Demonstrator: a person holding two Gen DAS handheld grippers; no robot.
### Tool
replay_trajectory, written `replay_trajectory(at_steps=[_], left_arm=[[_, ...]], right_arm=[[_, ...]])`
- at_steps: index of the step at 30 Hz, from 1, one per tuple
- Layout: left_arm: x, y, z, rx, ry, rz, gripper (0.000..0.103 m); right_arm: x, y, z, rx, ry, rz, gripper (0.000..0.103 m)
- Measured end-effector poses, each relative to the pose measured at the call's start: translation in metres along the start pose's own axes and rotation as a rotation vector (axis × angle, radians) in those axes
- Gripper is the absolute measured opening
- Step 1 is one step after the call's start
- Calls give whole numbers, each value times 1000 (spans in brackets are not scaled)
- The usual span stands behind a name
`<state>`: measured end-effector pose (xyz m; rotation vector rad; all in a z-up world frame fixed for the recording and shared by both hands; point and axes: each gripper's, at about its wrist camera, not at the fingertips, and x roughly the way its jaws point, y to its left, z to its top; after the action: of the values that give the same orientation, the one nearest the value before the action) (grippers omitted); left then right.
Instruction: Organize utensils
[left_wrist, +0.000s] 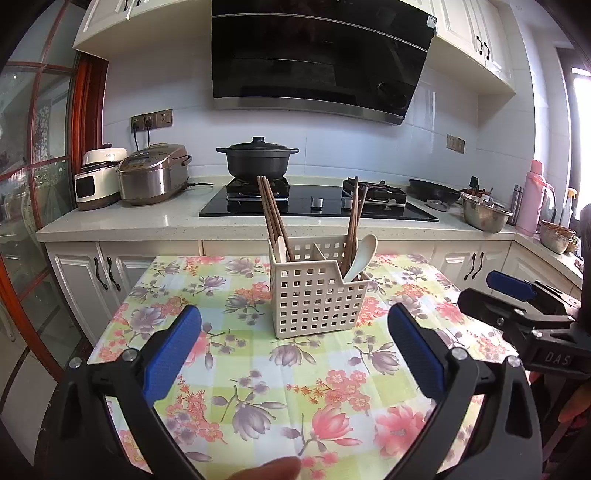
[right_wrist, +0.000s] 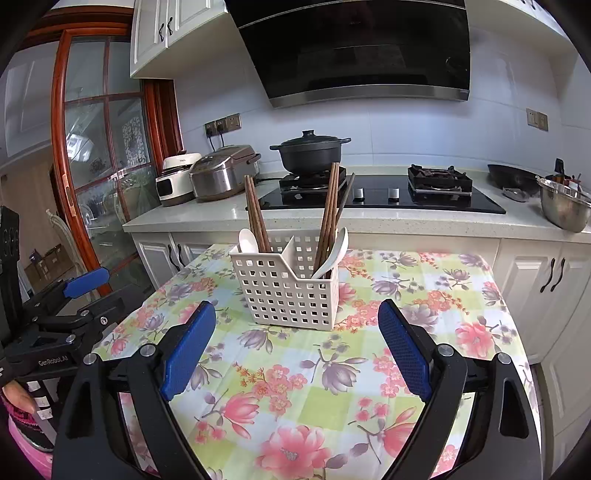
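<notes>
A cream perforated utensil basket (left_wrist: 314, 299) with two compartments stands on the floral tablecloth (left_wrist: 258, 369). Its left compartment holds brown chopsticks (left_wrist: 271, 214) and a white spoon (left_wrist: 281, 245); its right compartment holds chopsticks (left_wrist: 354, 225) and a white spoon (left_wrist: 364, 256). My left gripper (left_wrist: 295, 325) is open and empty, just short of the basket. In the right wrist view the basket (right_wrist: 288, 291) stands ahead, and my right gripper (right_wrist: 297, 317) is open and empty in front of it.
The table's far edge meets white cabinets under a counter (left_wrist: 147, 218) with a rice cooker (left_wrist: 153, 175), a black pot (left_wrist: 257, 158) on the hob, and a steel bowl (left_wrist: 484, 212). The other gripper (left_wrist: 524, 314) shows at the right.
</notes>
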<state>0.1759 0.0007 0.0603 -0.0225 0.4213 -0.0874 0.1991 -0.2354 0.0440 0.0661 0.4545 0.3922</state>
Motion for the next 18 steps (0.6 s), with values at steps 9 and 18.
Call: replay_trajectory(at_steps=[9,18], left_arm=[[-1,0,1,-8,-6,1,98],[-2,-2,2,-6,-14,6,98]], right_arm=[[0,1,1,1,-3,5,85],[-1,1,1,-1,-3,4,85]])
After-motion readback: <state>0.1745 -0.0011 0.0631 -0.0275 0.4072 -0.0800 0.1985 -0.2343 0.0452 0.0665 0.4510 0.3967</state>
